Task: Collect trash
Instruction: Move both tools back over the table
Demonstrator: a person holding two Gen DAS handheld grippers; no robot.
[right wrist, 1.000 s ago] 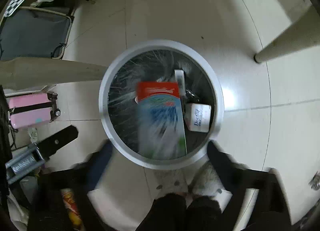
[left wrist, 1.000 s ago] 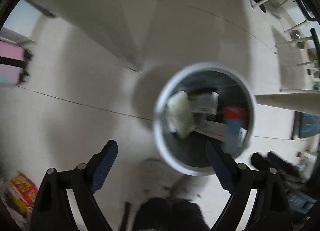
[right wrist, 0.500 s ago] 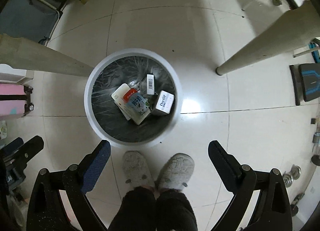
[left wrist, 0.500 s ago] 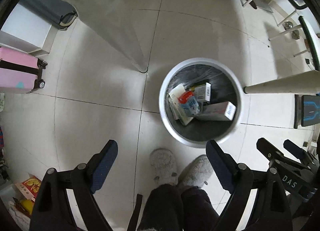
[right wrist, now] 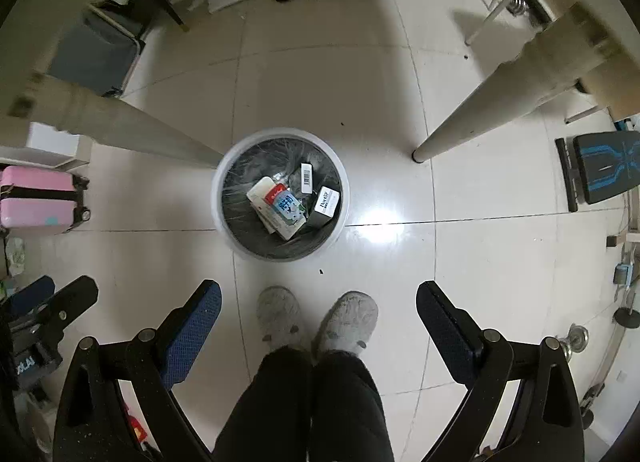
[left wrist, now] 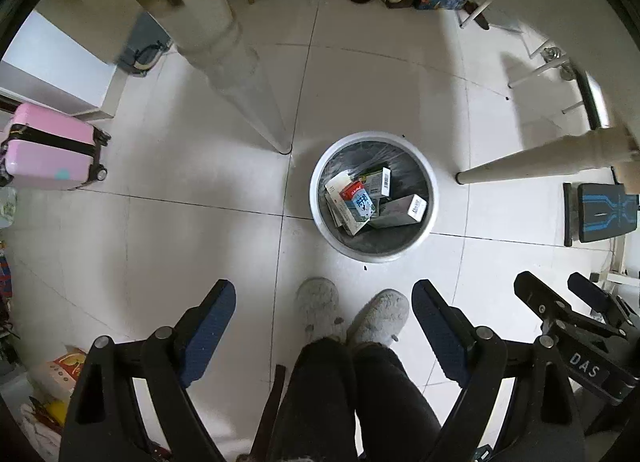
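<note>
A round white trash bin point(left wrist: 431, 189) point(right wrist: 218, 197) with a dark liner stands on the tiled floor far below both grippers. Inside lie several cartons and boxes, among them a blue and red milk carton point(left wrist: 360, 201) point(right wrist: 286, 205) and a small white box point(left wrist: 415, 206) point(right wrist: 327, 199). My left gripper point(left wrist: 323, 322) points straight down, open, with nothing between its blue-padded fingers. My right gripper point(right wrist: 319, 320) is also open and empty, pointing down; it shows at the right edge of the left wrist view as the right gripper point(left wrist: 560, 294).
A person's legs in dark trousers and grey slippers point(left wrist: 348, 314) point(right wrist: 316, 318) stand just before the bin. Pale table legs point(left wrist: 236, 73) point(right wrist: 492, 97) slant on either side. A pink suitcase point(left wrist: 48, 145) point(right wrist: 36, 201) stands left, a black and blue bench point(left wrist: 604, 213) right.
Both grippers have risen well above the bin, which now looks smaller and sharper. The blue and red carton seen dropping a second ago now lies among the trash. Both stay open.
</note>
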